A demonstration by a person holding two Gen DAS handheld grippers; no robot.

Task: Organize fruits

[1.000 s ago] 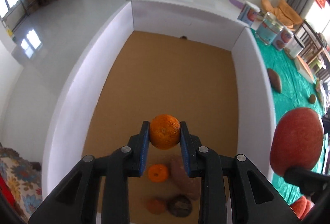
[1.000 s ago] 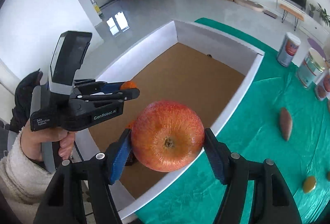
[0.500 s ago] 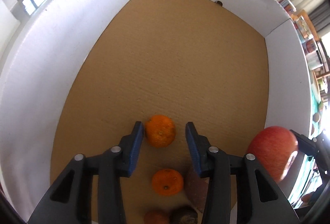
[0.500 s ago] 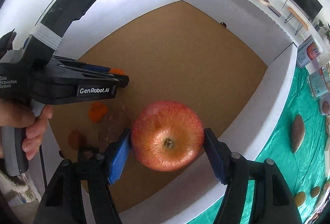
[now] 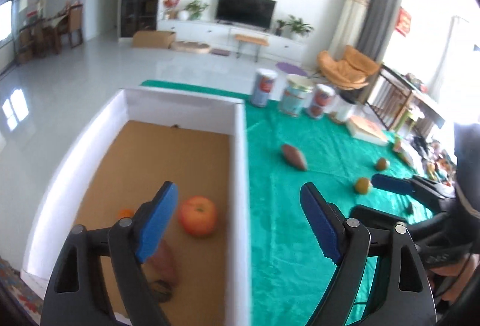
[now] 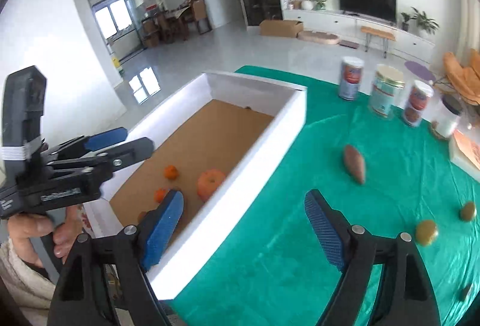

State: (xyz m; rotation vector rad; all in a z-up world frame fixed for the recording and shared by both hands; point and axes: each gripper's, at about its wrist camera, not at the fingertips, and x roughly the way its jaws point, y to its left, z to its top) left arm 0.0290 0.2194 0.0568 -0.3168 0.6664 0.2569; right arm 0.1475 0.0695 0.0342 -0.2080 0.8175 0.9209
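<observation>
A white box [image 5: 240, 152] with a brown floor holds a red apple [image 5: 197, 215], small oranges [image 6: 171, 171] and a sweet potato [image 5: 163, 266]. The apple also shows in the right wrist view [image 6: 210, 180]. My left gripper [image 5: 240, 224] is open and empty above the box's right wall. My right gripper [image 6: 243, 231] is open and empty above the green cloth beside the box. On the cloth lie a sweet potato [image 6: 354, 164] and two kiwis [image 6: 426, 231].
Several tins [image 6: 351, 82] and a white jar [image 6: 447, 119] stand at the far end of the green cloth [image 6: 330, 236]. A flat book or box [image 5: 368, 131] lies to the right. The left gripper's body [image 6: 60, 176] shows left of the box.
The left gripper let go of the orange into the box and opened wide. The right gripper released the apple into the box. Both grippers rose and swung right, toward the cloth.
</observation>
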